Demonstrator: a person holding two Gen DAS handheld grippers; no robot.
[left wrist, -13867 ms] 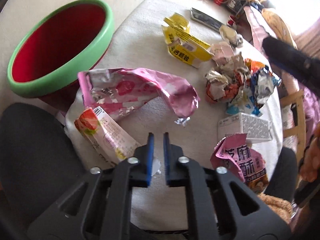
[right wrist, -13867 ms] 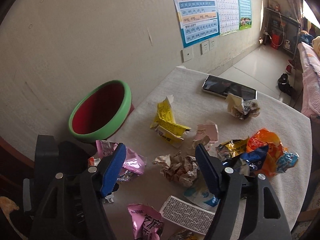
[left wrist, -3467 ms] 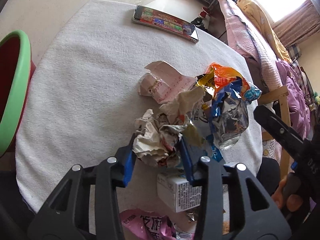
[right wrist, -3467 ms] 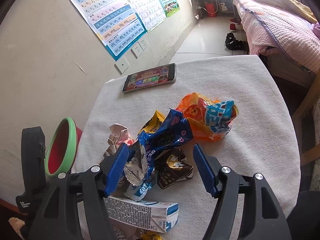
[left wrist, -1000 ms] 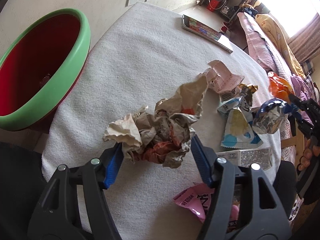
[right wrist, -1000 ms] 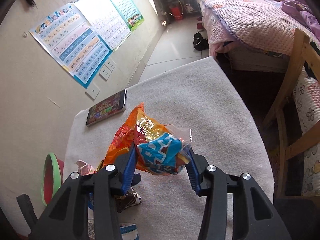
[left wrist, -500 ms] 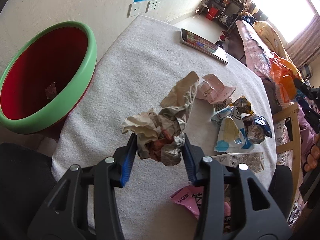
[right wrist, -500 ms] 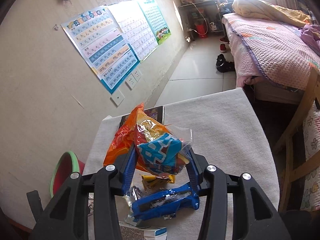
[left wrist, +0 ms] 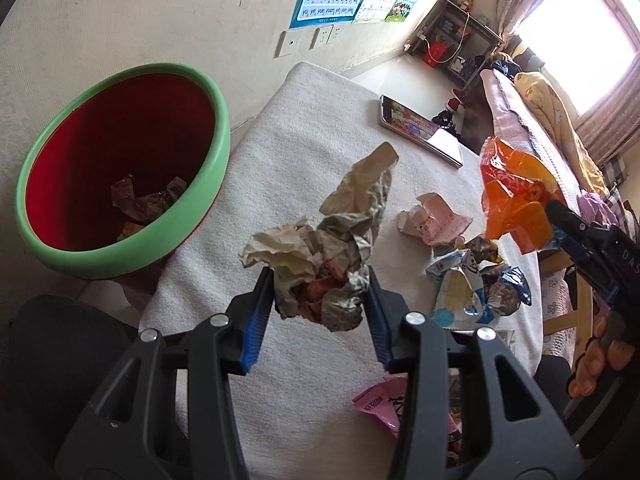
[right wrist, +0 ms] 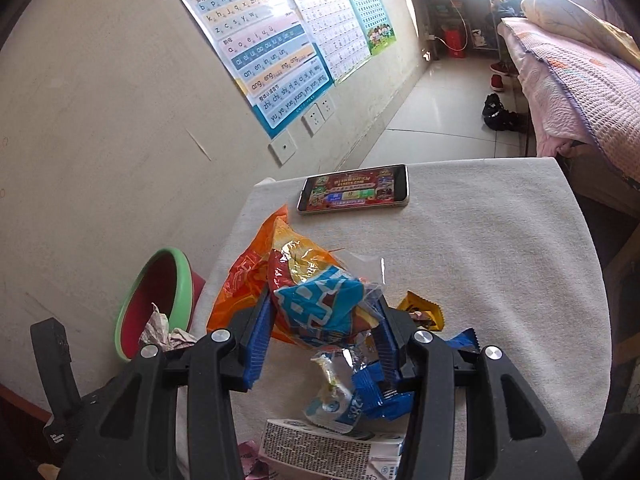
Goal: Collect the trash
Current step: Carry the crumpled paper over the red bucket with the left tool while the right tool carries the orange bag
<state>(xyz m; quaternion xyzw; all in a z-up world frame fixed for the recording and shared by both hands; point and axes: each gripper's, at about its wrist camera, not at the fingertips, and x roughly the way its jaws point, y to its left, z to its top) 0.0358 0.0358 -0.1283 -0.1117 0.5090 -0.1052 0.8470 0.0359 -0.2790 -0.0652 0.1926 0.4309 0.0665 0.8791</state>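
**Two grippers, each loaded with trash above the table**

Item 1: left gripper (left wrist: 320, 296), blue pads clamped on a crumpled paper wad (left wrist: 328, 256), tan and grey with red patches inside. The wad is lifted clear of the white table cloth (left wrist: 304, 152), near the cloth's edge on the bin side.

Item 2: right gripper (right wrist: 322, 330), pads closed on an orange snack bag (right wrist: 304, 292) with a blue printed panel and clear film. The bag is held above the remaining litter; in the left wrist view it shows as an orange sheet raised over the far side of the table.

Item 3: bin (left wrist: 120, 176), red inside with a green rim, standing beside the table against the wall. Several crumpled scraps lie at its bottom.

Item 4: litter left on the cloth: pink paper carton (left wrist: 432, 224), blue foil wrapper (right wrist: 384, 396), yellow wrapper (right wrist: 424, 314), white barcode carton (right wrist: 332, 450), pink packet (left wrist: 384, 404).

Item 5: phone (right wrist: 354, 194), screen lit, flat near the far edge of the cloth, well apart from the litter.
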